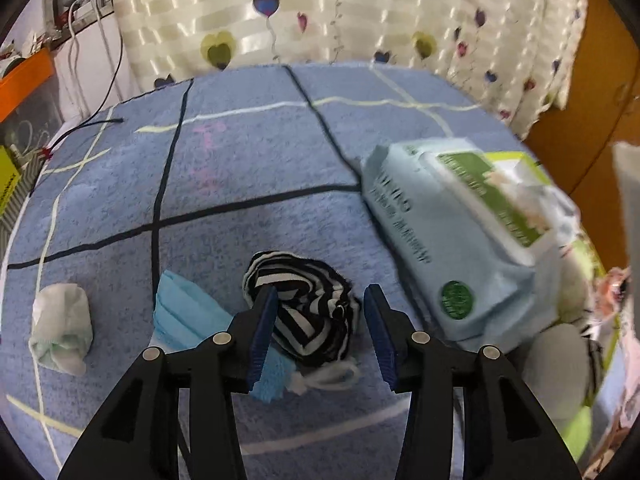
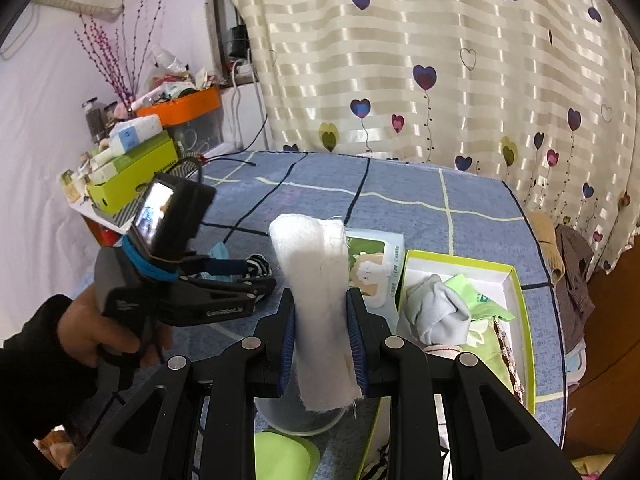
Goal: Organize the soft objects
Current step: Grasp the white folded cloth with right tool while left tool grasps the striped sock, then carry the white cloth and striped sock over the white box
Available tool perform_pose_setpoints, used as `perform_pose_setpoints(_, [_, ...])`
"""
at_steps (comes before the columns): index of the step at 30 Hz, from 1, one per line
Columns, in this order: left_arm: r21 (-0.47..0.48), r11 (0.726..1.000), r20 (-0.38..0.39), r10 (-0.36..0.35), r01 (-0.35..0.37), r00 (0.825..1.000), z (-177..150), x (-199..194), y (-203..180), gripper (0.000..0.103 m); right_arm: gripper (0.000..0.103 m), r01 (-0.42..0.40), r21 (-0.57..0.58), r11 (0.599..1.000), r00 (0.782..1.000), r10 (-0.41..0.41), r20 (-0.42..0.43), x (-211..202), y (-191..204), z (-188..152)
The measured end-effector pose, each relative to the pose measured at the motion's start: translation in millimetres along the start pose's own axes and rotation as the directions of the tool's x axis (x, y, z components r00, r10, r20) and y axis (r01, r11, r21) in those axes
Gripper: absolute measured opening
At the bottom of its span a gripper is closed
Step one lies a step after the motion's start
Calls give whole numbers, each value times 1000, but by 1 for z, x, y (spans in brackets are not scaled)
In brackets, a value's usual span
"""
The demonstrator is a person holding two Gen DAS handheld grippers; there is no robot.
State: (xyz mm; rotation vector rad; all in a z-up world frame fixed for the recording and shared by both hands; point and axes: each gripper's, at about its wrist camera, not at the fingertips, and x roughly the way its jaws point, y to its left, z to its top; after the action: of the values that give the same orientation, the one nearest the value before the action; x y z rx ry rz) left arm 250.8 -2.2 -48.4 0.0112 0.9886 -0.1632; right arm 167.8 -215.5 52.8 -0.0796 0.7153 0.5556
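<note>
A black-and-white striped cloth point(image 1: 304, 312) lies bunched on the blue checked cover point(image 1: 260, 160). My left gripper point(image 1: 320, 300) stands open astride it, its right pad clear of the cloth. A light blue face mask point(image 1: 188, 316) lies partly under the cloth, and a rolled white-green cloth point(image 1: 60, 328) sits further left. My right gripper point(image 2: 322, 300) is shut on a folded white cloth point(image 2: 316, 272) that stands upright between its pads. Beyond it are a wipes pack point(image 2: 372, 264) and a green-rimmed box point(image 2: 460, 260) holding a grey cloth point(image 2: 436, 312). The left gripper point(image 2: 236, 272), held by a hand point(image 2: 104, 336), reaches the striped cloth point(image 2: 260, 266).
The pale blue wipes pack point(image 1: 460, 232) lies right of the left gripper. A black cable point(image 1: 96, 124) crosses the far left corner. A cluttered side stand with an orange-lidded bin point(image 2: 188, 108) is at the left. A heart-patterned curtain point(image 2: 400, 60) hangs behind.
</note>
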Motion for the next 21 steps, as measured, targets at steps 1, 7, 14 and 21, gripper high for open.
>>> perform_pose_setpoints(1, [-5, 1000, -10, 10, -10, 1000, 0, 3, 1, 46, 23, -3, 1, 1000, 1000, 3, -1, 1, -1, -1])
perform_pose_setpoints(7, [-39, 999, -4, 15, -15, 1000, -1, 7, 8, 31, 23, -3, 8, 1000, 1000, 3, -1, 2, -4, -3])
perform_pose_setpoints(14, [-89, 996, 52, -24, 28, 998, -2, -13, 13, 13, 23, -3, 21, 1000, 1000, 2, 11, -1, -9, -7])
perform_pose_setpoints(21, [-134, 987, 139, -66, 85, 988, -6, -49, 21, 10, 23, 4, 30, 1000, 1000, -5, 31, -13, -8, -7])
